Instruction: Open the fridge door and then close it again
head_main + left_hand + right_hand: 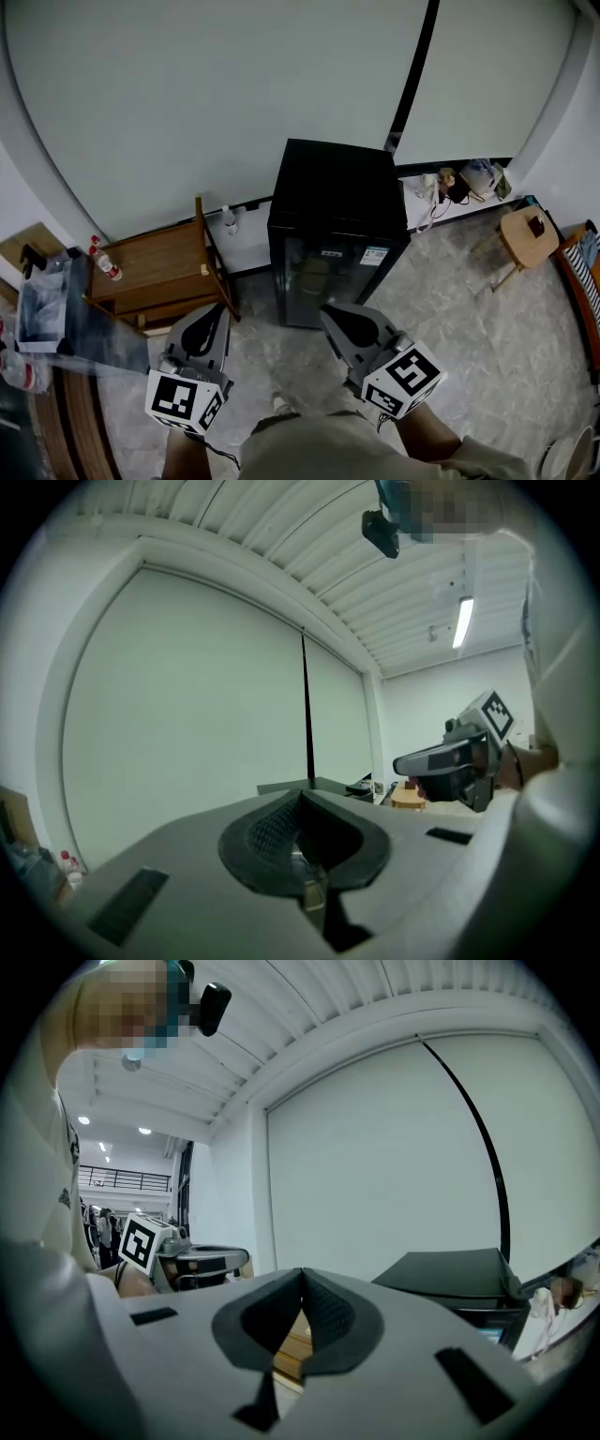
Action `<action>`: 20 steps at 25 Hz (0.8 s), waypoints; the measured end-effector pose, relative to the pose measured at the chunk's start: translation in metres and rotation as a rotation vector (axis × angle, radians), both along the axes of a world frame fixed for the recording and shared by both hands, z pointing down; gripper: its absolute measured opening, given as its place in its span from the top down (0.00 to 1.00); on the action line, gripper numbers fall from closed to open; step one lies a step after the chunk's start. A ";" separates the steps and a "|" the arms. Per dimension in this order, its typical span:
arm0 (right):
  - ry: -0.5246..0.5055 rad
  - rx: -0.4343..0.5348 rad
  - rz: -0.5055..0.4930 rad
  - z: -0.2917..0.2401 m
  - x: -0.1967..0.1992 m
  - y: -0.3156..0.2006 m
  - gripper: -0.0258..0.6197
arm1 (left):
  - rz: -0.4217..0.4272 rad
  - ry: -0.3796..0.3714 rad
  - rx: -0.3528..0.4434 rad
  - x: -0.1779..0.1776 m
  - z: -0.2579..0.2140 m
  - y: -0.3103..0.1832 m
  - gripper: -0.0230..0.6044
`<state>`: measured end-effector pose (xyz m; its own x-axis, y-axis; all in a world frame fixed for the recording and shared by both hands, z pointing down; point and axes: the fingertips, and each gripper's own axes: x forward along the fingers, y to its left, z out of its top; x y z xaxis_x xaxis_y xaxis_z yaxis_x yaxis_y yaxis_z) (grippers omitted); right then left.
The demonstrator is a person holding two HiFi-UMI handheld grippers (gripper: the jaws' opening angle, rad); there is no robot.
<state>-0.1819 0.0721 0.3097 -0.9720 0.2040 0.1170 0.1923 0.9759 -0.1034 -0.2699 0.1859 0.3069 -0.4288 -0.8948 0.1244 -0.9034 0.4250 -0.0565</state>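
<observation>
The black fridge (333, 225) stands against the wall, its glass door shut. At its six o'clock, the left hand-held gripper (216, 314) and the right hand-held gripper (330, 315) point toward it, jaws pressed together, both empty. A wooden stool (525, 236) sits at three o'clock.

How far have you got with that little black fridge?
Nothing looks done: the fridge door is shut. In hand: the left claw and right claw are both closed, empty, held short of it. Left: opening and closing it, unless that's already happened; I can't tell.
</observation>
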 end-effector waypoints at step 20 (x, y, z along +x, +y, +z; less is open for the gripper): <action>0.020 0.001 -0.002 -0.002 -0.042 0.005 0.96 | 0.059 0.003 0.007 -0.035 0.002 -0.010 0.95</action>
